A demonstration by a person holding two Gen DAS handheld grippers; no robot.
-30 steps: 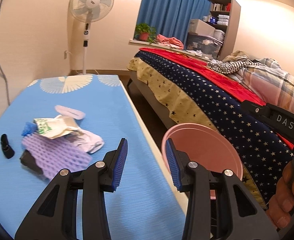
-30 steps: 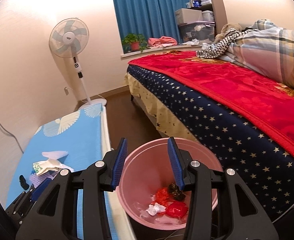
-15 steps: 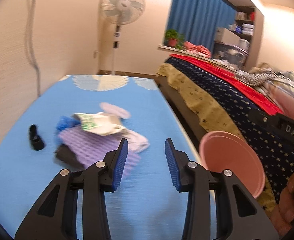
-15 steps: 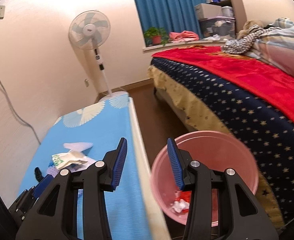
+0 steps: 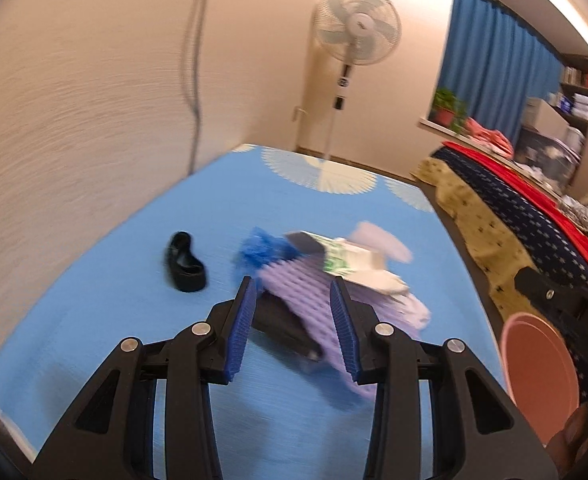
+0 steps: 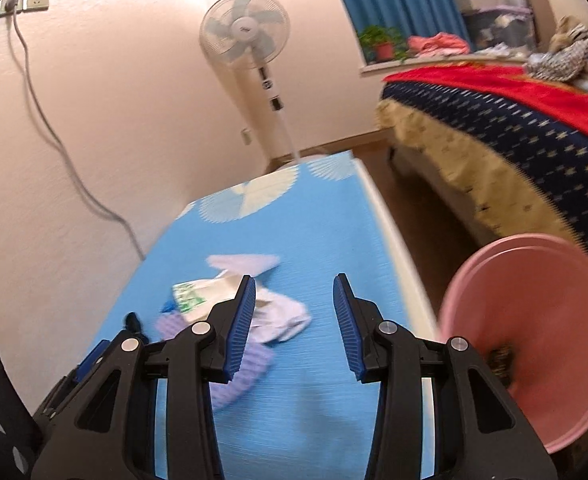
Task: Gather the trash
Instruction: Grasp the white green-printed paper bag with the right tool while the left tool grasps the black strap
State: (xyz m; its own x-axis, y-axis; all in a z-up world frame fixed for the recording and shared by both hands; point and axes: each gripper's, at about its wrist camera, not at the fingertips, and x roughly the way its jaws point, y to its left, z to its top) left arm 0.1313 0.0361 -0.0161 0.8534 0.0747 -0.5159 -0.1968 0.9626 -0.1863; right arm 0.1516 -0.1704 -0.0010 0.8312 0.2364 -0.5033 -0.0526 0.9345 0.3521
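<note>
With jaws apart, the left gripper (image 5: 292,316) hangs over the trash pile (image 5: 333,276) on the desk (image 5: 94,312); it should drop squarely, pinching the purple foam (image 5: 297,292), while the right gripper (image 6: 294,320), also apart, waits beside the bin (image 6: 533,320).

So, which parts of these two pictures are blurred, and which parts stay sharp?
Left wrist view: the left gripper is sharp; the trash pile and wall smear. Right wrist view: the right gripper is sharp; the pink bin and bedspread smear.
</note>
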